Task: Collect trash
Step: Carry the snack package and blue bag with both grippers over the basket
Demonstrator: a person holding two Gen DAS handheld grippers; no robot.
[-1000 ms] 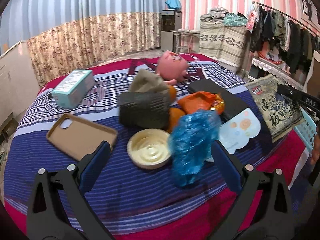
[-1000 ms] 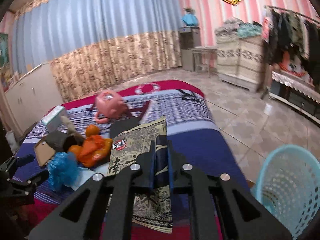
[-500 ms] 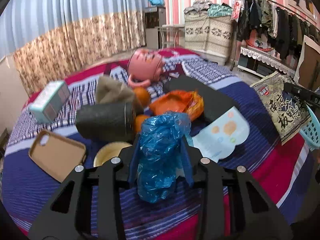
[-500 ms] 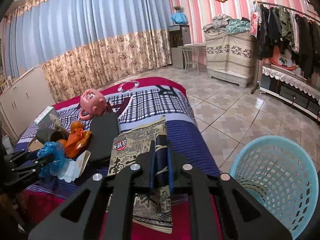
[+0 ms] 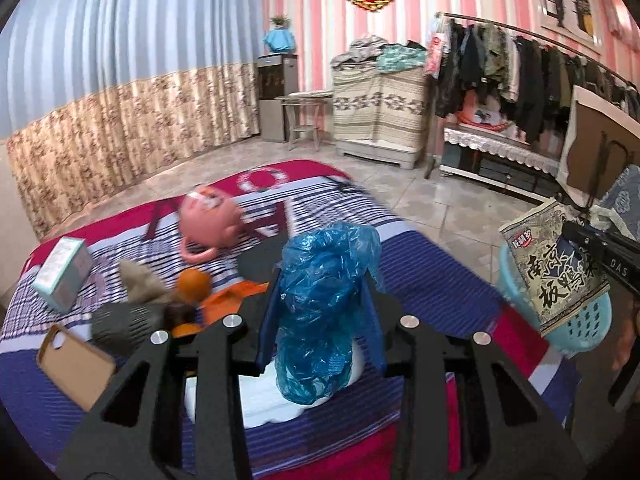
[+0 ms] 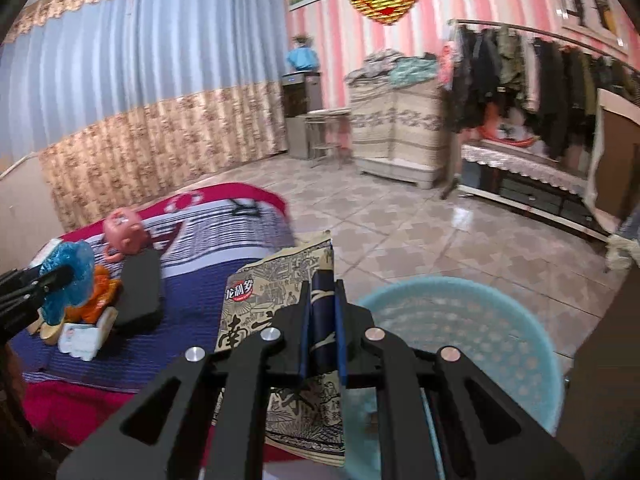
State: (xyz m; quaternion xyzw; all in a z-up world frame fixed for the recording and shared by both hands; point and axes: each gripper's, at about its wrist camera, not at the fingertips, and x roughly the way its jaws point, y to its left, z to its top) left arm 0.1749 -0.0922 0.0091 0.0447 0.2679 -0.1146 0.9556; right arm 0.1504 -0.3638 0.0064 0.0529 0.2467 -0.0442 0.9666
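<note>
While clamped, bag (image 5: 324, 312) betw left claw (image 5: 320, 320) pads

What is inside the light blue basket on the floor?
The basket looks empty where its inside shows: only perforated wall and bottom. The snack bag held by the right tongs covers its near left part, so I cannot see there.

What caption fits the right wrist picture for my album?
Right gripper clamps a printed snack bag beside the blue laundry basket.

Both claws are clamped shut: left claw (image 5: 320, 312) raised, right claw (image 6: 324, 320) pointing forward.
</note>
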